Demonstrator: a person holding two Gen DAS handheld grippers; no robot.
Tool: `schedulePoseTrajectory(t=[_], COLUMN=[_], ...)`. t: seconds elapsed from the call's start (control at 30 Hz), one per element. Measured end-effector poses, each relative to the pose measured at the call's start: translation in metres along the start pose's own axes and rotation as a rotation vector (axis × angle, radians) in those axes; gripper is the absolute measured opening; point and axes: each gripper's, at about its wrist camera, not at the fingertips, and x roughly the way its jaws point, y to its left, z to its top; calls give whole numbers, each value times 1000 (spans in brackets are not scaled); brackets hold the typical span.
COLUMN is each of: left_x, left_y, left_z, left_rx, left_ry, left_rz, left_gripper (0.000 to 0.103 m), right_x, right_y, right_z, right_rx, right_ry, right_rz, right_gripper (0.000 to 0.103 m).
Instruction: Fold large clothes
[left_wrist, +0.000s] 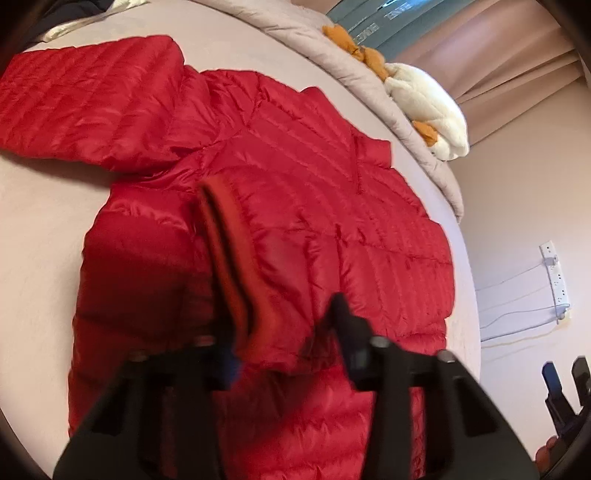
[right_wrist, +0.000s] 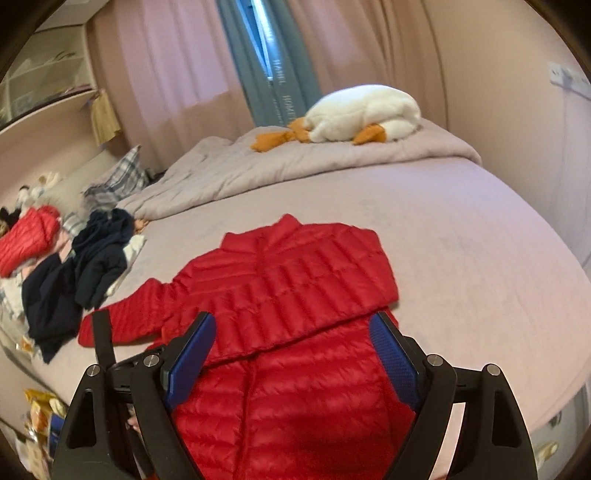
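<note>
lying flat on the bed (right_wrist: 461, 229), the quilted red jacket (right_wrist: 295, 280) has its cuff (left_wrist: 236, 273) pinched by left tongs (left_wrist: 280, 314); right tongs (right_wrist: 295, 354) spread.

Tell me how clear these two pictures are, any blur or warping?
Left wrist view: the near fingers and red cuff are smeared by blur; the red jacket is sharper. Right wrist view: crisp, blue pads clear. Both: fisheye bends the bed edges, corners dark.

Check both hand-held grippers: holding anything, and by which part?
The left hand-held gripper appears to pinch the red jacket by its sleeve cuff; the right hand-held gripper is open, empty.
</note>
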Motion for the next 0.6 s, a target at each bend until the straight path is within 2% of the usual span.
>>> schedulePoseTrajectory(t=[0.07,0.1,0.2,0.37,0.43,0.6], left_x=[-1,-4,-16,-31,-35,-20], left_y=[1,-1,-13,-26,-31,-27], left_z=[6,10,27,64,80,104], left_rx=[-16,-16,30,76,104,128], left_ry=[-19,-35,-100,-175,-210,-204], left_rz=[-10,-7,42,63,107,171], left_gripper=[14,13,11,10,10,10], right_x=[-2,-3,-7,-11,-11,-6], right_y=[-5,-6,-10,-16,-17,-18], right_z=[-3,-3,-4,-4,-3,1], right_rx=[15,22,31,36,36,38], right_ry=[0,0,-5,-16,-17,-9], right_rz=[-8,-13,-26,-38,-38,-48], right_gripper=[85,85,85,85,85,85])
